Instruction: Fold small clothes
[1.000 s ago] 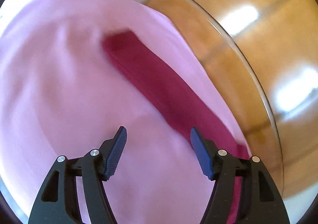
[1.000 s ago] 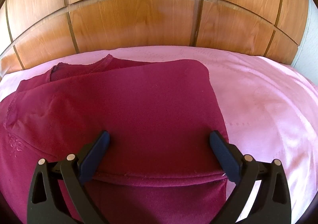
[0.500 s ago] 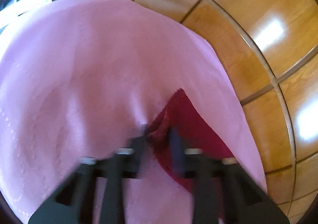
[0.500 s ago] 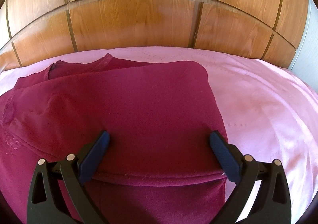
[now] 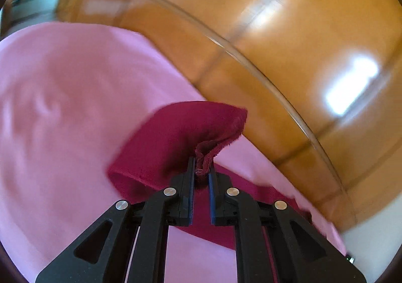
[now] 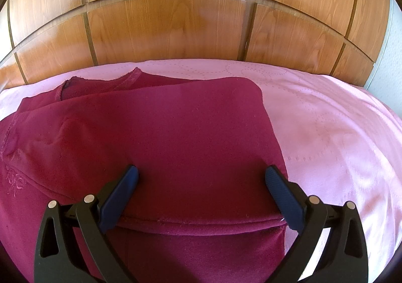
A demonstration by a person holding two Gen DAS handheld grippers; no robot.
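A dark red garment lies partly folded on a pink bedspread. In the left wrist view my left gripper is shut on a bunched edge of the garment's sleeve, which is lifted off the bedspread and curls over toward the right. In the right wrist view my right gripper hovers open just above the folded body of the garment, with one finger over the cloth and the other finger near the garment's right edge. Nothing sits between its pads.
A wooden panelled headboard rises behind the bed, also seen as the wooden headboard to the right in the left wrist view. Bare pink bedspread extends to the right of the garment. A pale wall shows at the far right.
My left gripper went from open above the sleeve to shut on its edge, then lifted it up and toward the headboard. The right gripper stayed still and open.
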